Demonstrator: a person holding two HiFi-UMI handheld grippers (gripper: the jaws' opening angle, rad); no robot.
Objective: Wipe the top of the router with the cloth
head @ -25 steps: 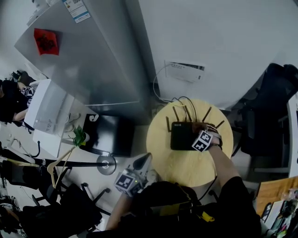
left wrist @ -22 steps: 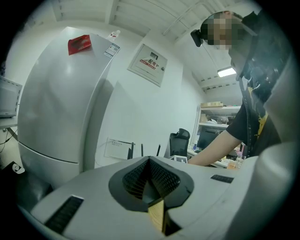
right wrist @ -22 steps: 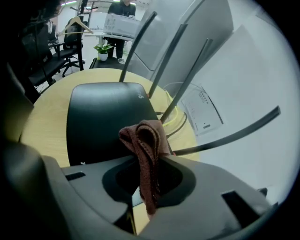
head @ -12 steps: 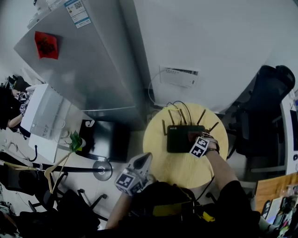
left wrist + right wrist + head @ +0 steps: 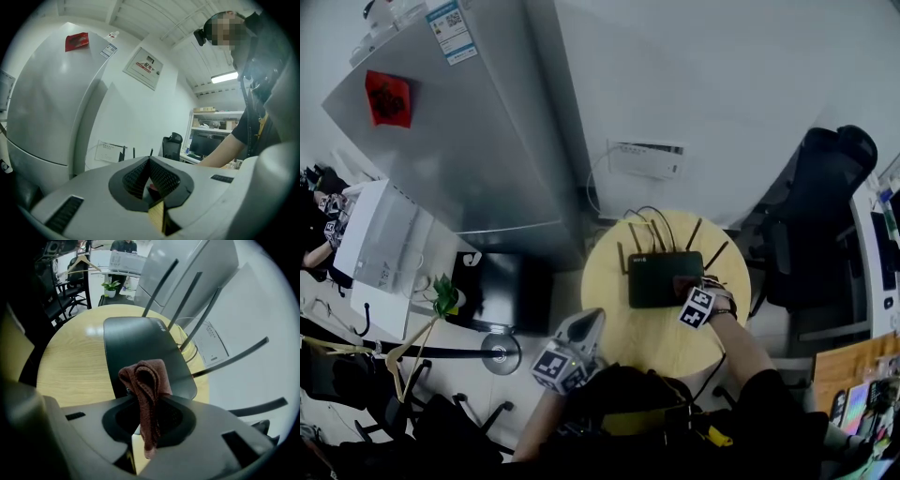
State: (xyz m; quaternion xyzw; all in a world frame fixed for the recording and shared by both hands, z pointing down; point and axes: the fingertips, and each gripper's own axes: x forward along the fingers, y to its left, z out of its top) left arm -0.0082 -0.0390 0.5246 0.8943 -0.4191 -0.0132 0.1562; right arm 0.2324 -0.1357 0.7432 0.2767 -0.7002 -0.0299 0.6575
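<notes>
**Cloth pinched in the right claw at the router's corner; left claw shut and idle**

Head view: a black router [image 5: 656,279] lies flat on a round wooden table [image 5: 642,339], in the half of the top toward 12 o'clock, with its antennas fanning out toward the wall. The right gripper [image 5: 682,285] is over the router's 4 o'clock corner, with a reddish cloth [image 5: 683,282] at its tip. The left gripper [image 5: 592,322] is held off the table, beyond its rim at about 7 o'clock, well apart from the router. A grey fridge [image 5: 478,131] stands out at 10 o'clock from the table and a black office chair [image 5: 820,216] at 2 o'clock.

Left gripper view: the left gripper [image 5: 150,165] points up and away toward the fridge [image 5: 51,108] and the white wall; its two dark pads meet at the tip, and nothing is between them.

Right gripper view: the right gripper [image 5: 149,409] is closed on the cloth [image 5: 146,379], which bunches up above the pads and hangs down below them. The bunch sits over the near edge of the router [image 5: 138,350], at its 6 o'clock; it looks to be resting on the glossy top, though contact is hard to confirm. The table [image 5: 70,366] shows at 9 o'clock of the router.
</notes>
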